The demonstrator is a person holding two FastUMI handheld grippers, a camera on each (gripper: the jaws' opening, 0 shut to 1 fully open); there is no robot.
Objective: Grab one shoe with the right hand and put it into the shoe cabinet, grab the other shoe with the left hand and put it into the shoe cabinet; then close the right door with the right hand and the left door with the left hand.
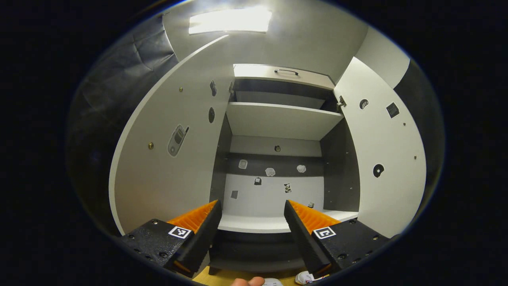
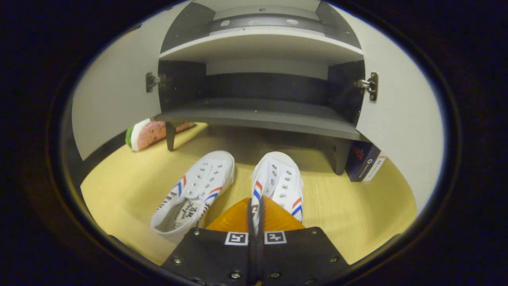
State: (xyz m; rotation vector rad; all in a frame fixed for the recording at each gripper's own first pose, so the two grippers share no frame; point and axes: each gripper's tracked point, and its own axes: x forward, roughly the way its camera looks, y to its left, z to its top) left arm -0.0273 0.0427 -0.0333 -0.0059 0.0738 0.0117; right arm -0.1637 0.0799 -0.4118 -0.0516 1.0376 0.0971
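Right tool point(image 2: 254, 212), bottom centre of right gripper view: fingers together, pinching the near edge of the right shoe point(image 2: 279, 180). Shoe sits on the yellow floor point(image 2: 341, 206), toe toward the shoe cabinet point(image 2: 262, 113). Left shoe point(image 2: 194, 194) just beside it at lower centre-left, not held. Both cabinet doors open: left door point(image 2: 115, 95), right door point(image 2: 401, 115). Bottom shelf bare.

Left tool point(image 1: 252, 216), bottom of left gripper view: fingers apart, holding nothing, aimed into the open cabinet at frame centre. Shelves point(image 1: 278, 119) bare.
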